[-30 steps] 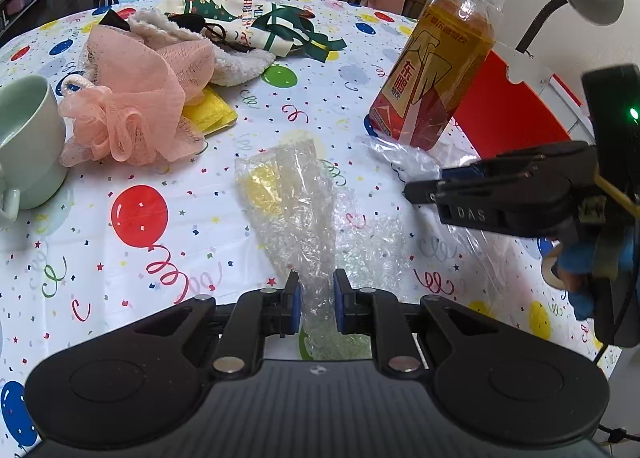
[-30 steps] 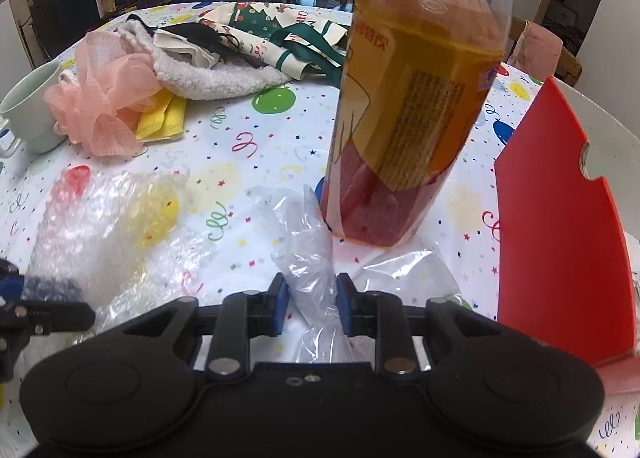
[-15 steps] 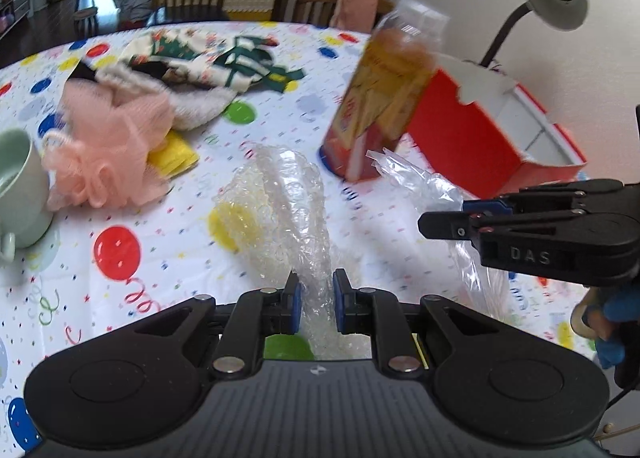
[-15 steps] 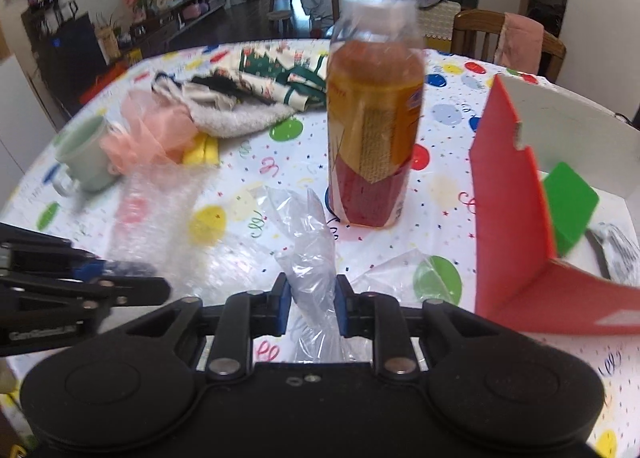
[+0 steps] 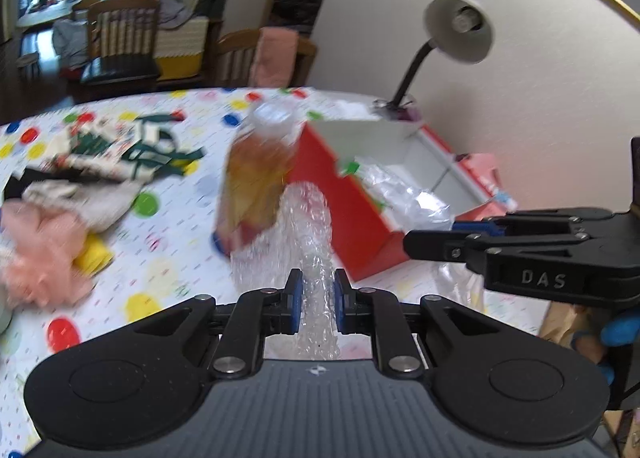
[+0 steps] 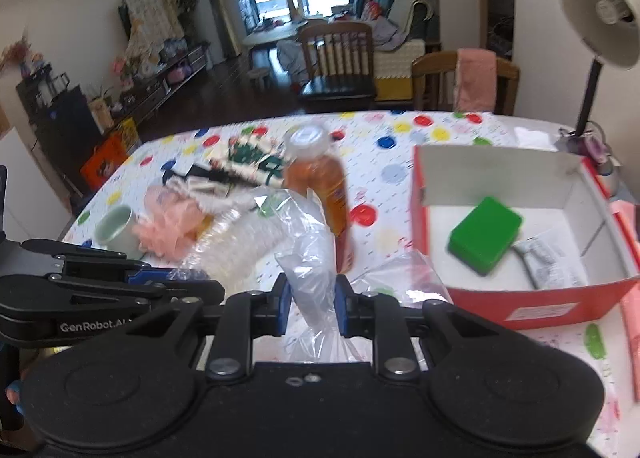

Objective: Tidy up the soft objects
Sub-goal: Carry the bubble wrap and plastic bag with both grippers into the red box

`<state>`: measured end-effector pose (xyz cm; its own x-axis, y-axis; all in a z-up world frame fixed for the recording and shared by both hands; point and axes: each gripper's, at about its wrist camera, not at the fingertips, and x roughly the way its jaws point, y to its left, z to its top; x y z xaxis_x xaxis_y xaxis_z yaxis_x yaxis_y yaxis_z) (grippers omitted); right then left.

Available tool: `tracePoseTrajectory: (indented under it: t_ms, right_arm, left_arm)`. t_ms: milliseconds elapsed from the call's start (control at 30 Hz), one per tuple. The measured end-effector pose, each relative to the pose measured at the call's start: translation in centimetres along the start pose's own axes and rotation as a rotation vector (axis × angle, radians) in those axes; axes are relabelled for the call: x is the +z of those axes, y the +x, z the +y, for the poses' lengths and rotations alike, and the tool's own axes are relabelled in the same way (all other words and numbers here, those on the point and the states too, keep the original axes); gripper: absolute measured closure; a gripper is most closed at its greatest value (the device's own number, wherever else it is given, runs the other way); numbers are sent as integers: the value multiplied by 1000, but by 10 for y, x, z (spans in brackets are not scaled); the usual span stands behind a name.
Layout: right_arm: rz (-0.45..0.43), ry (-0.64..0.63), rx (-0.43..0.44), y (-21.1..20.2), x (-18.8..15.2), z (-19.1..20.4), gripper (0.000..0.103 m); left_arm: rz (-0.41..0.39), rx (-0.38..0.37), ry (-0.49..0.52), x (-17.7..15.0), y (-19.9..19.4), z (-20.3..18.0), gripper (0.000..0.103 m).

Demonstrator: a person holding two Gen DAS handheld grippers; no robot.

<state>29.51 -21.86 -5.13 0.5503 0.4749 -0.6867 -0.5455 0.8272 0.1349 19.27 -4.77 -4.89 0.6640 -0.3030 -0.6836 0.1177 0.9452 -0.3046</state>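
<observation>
Two tools aloft over confetti-print desk (image 5: 168,270) | left tool (image 5: 314,303) clamps crumpled clear bubble-wrap sheet (image 5: 310,230) | right tool (image 6: 311,305) clamps thin clear plastic bag (image 6: 308,258), beside open red cardboard box (image 6: 536,298)

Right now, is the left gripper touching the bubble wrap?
Touching. In the left wrist view the left gripper has its blue pads pressed on both sides of the bubble wrap, which is bunched between them and hangs clear of the table.

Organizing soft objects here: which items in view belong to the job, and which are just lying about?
In play: bubble wrap in left gripper; clear plastic bag in right gripper; red box; pink mesh sponge.
Lying about: drink bottle; mug; desk lamp.
</observation>
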Motion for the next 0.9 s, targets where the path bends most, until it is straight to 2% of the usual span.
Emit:
tracePoseTrajectory:
  t_ms: [300,533,733,900]
  right_arm:
    - [-73,65,-43,-32,16,-45,82]
    - [-107,109,-113,-41,34,-93,82]
    - [-116,151,-160,-35,52,-138,82]
    - [-115,166,-194,-19,65,-166,82]
  left_arm:
    - [-47,-70,72,41,2,-46,87]
    - [-88,-104,103,87,13,-78,88]
    - [-118,-118,132,130,34,-107,88]
    - [-127,-131,141,153,61,-128,88]
